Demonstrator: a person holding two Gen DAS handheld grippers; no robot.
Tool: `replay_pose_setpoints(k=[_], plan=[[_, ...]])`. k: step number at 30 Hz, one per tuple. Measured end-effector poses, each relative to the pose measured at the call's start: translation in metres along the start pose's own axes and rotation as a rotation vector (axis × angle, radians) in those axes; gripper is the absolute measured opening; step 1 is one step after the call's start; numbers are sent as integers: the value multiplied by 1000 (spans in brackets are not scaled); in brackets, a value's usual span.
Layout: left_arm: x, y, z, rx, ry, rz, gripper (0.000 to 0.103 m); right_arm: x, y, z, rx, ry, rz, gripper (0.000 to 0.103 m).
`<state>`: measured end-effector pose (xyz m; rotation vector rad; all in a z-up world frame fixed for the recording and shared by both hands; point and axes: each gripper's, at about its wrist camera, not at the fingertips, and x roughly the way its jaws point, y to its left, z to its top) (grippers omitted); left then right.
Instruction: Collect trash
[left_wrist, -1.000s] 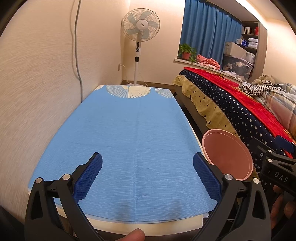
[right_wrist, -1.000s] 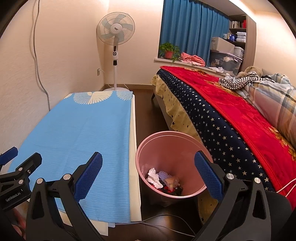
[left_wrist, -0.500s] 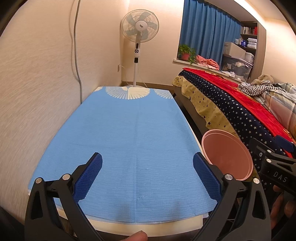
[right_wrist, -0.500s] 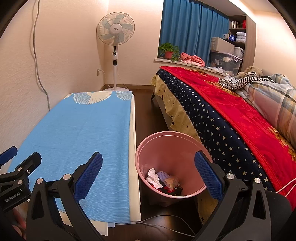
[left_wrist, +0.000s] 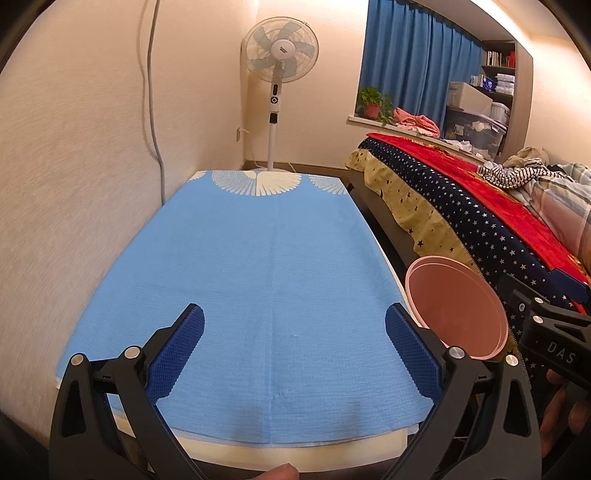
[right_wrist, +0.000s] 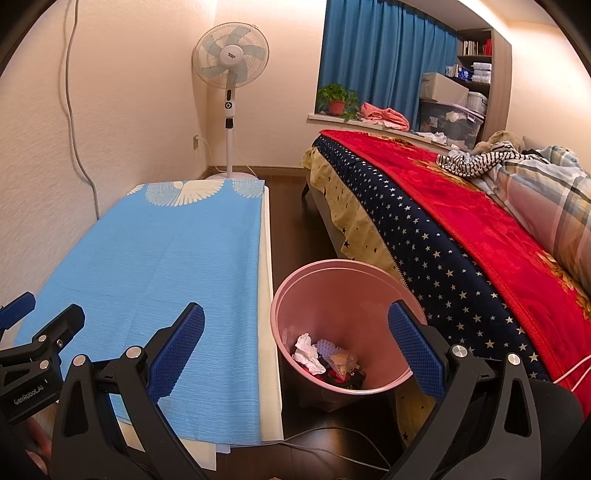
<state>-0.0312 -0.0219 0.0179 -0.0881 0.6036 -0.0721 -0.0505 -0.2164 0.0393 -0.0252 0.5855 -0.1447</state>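
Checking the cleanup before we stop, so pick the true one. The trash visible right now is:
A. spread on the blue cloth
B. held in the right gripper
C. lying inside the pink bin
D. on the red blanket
C: the right wrist view shows crumpled paper and wrappers at the bottom of the pink bin, while the blue cloth is bare and both grippers, left gripper and right gripper, are open and empty.

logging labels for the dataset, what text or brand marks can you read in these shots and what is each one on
"GenRobot.AI": on the black body of the left tool, seen in the right wrist view.
"DAS": on the black body of the right tool, seen in the left wrist view; the word is cut off at the frame edge.
Fan hub badge: a small mark, too small to read.
Boxes and books on the shelf: print too small to read.
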Motion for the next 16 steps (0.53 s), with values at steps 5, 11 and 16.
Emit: replay_pose_setpoints(k=[5, 11, 16], plan=[[0, 5, 1, -16, -12, 5, 95, 2, 4, 0, -3, 4, 0, 98], [0, 7, 4, -22, -15, 9, 95, 5, 8, 0, -4, 10, -2, 98], [2, 8, 5, -34, -11, 12, 95, 9, 11, 1, -13, 20, -4, 98]])
